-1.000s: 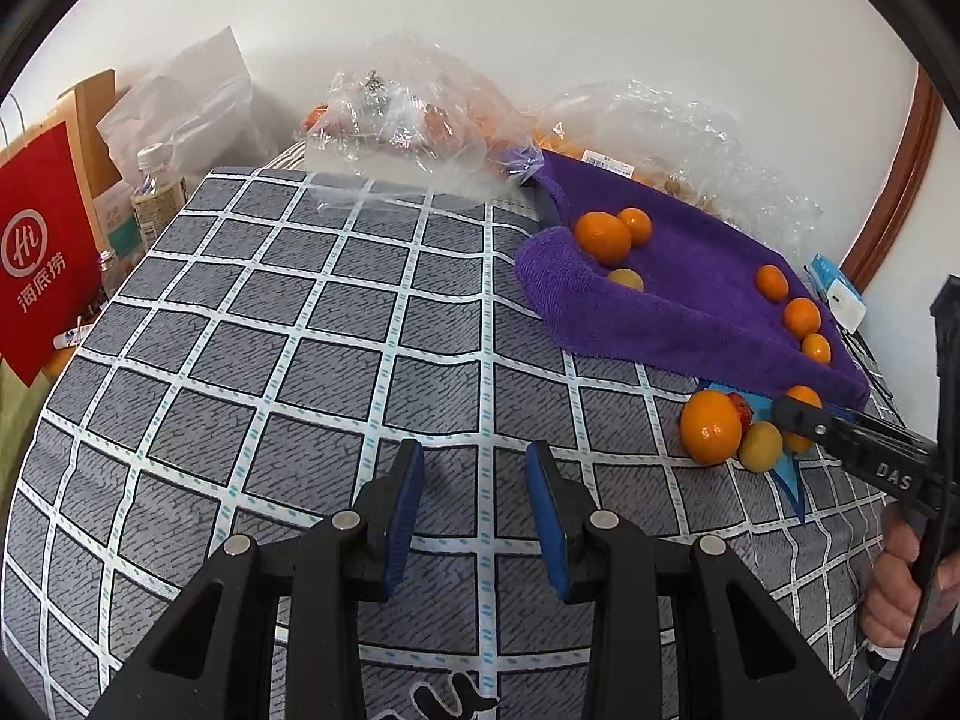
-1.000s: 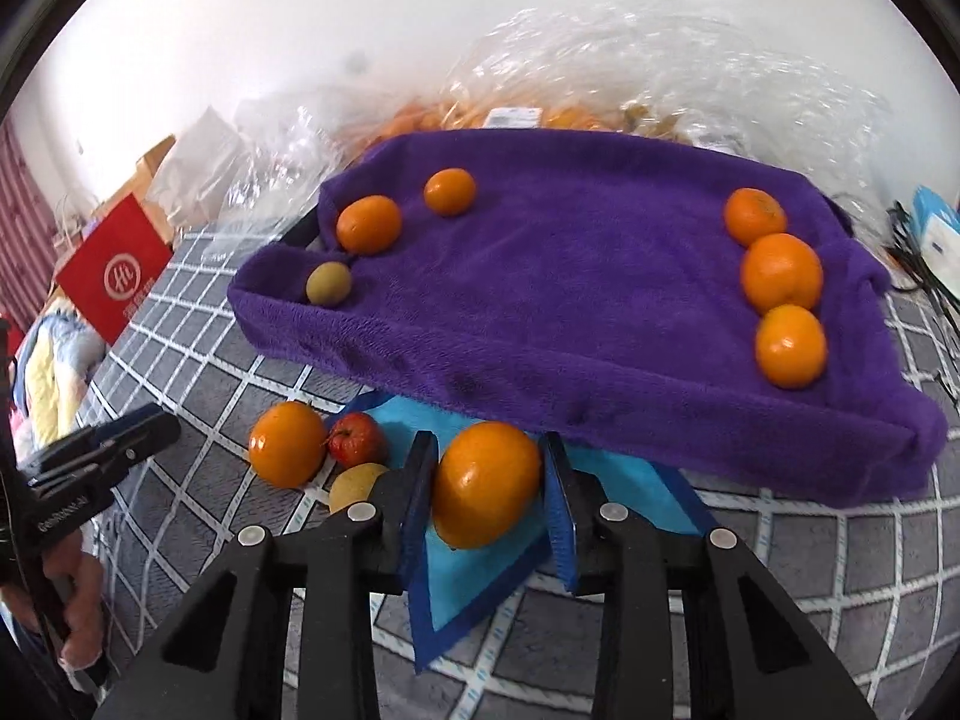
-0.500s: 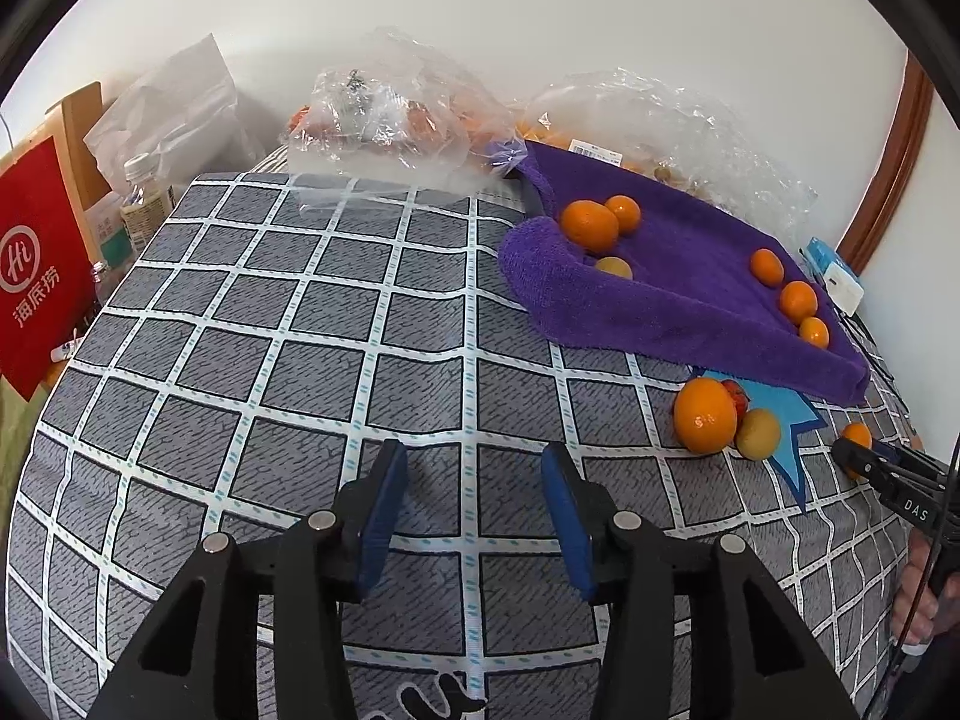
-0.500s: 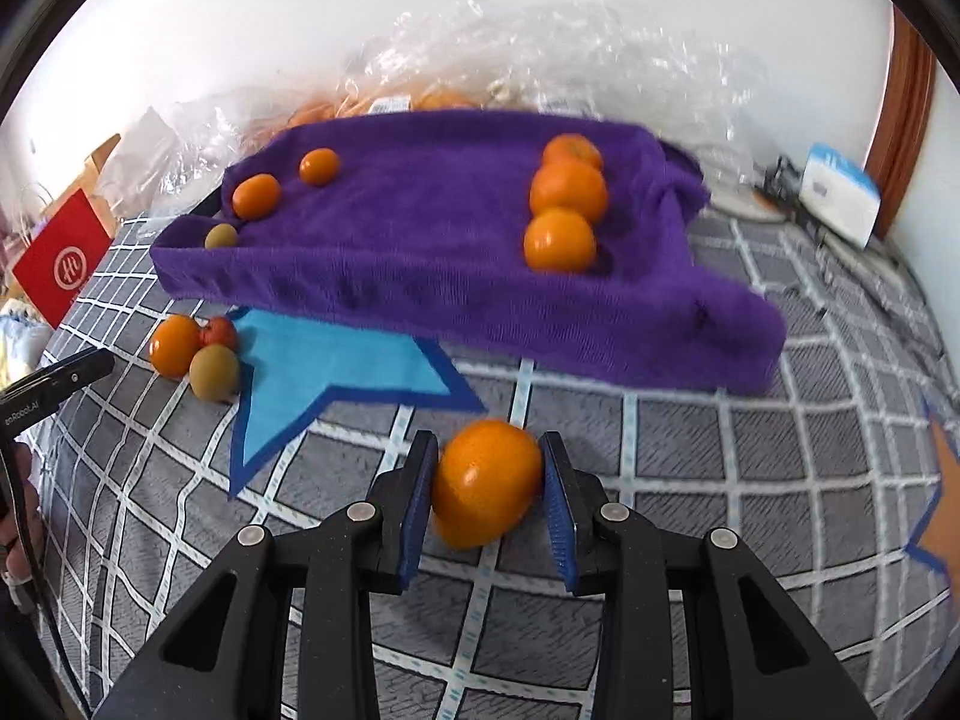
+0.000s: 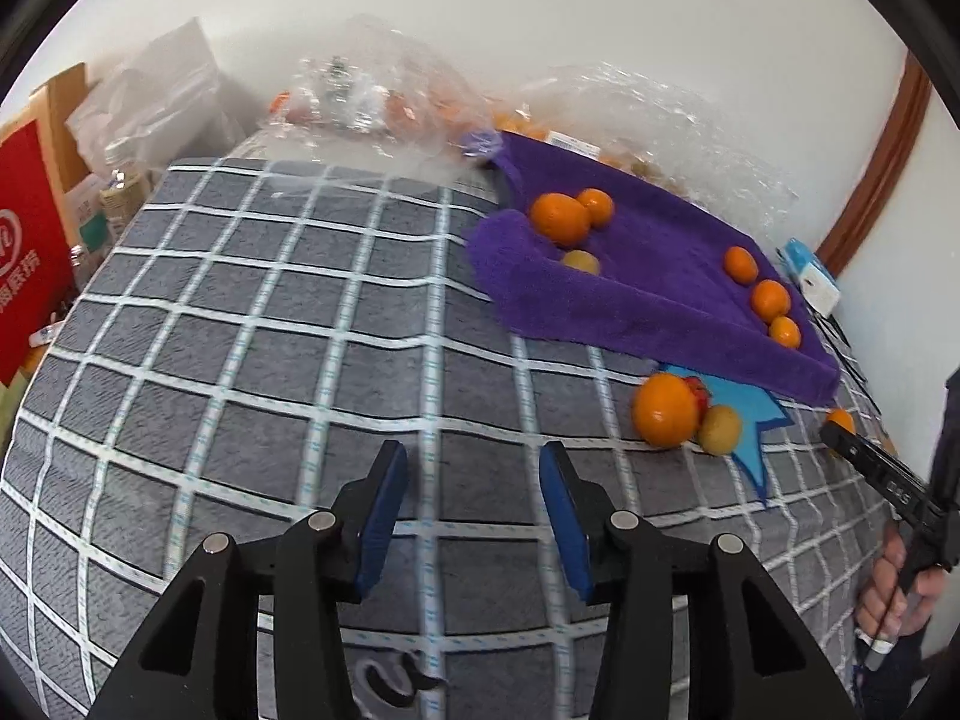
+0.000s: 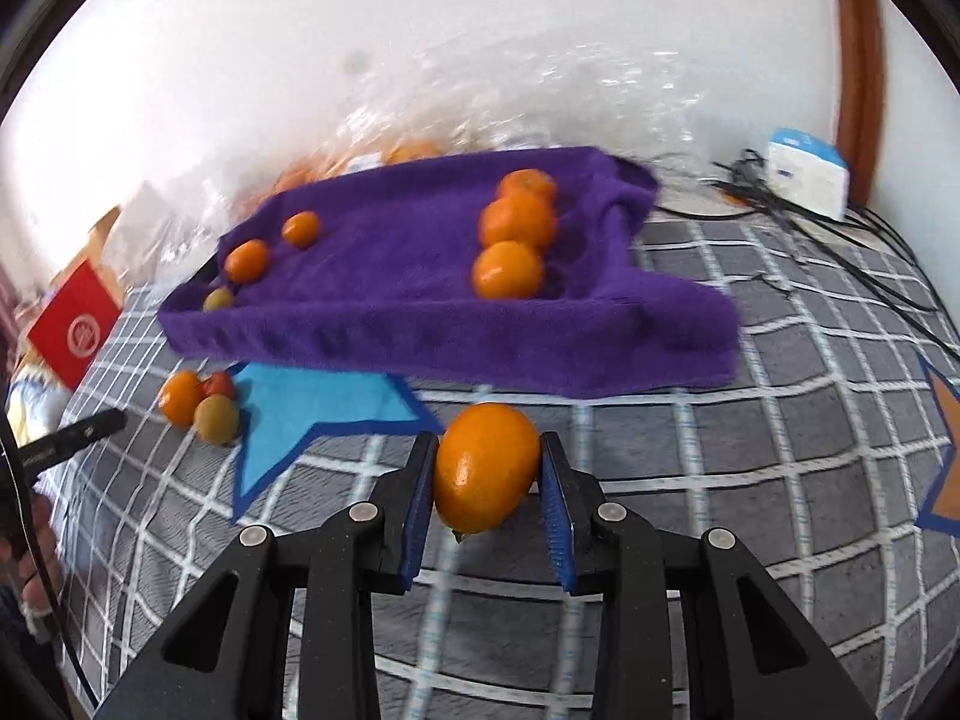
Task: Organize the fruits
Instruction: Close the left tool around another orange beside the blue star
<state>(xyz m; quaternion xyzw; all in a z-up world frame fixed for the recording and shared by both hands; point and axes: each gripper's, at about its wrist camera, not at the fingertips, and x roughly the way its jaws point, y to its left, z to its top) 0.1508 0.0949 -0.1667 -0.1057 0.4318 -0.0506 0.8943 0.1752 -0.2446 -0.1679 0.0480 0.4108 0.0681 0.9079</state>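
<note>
My right gripper (image 6: 487, 474) is shut on an orange (image 6: 485, 468) and holds it above the grid cloth, just in front of the purple towel tray (image 6: 420, 342). Three oranges (image 6: 510, 267) sit at the tray's right end; two oranges (image 6: 247, 259) and a greenish fruit (image 6: 218, 299) sit at its left end. An orange (image 5: 665, 409), a small red fruit (image 5: 696, 387) and a yellow-green fruit (image 5: 720, 429) lie on the cloth left of the blue star (image 6: 312, 414). My left gripper (image 5: 471, 492) is open and empty over bare cloth, left of that group.
Clear plastic bags of fruit (image 5: 384, 90) lie along the wall behind the tray. A red bag (image 5: 27, 240) and bottles stand at the left edge. A white and blue box (image 6: 807, 171) with cables sits at the far right. An orange star (image 6: 945, 456) marks the cloth's right side.
My right gripper has carried the orange from the blue star rightward, then swung back toward the tray's right end. My left gripper has opened wider and shifted slightly.
</note>
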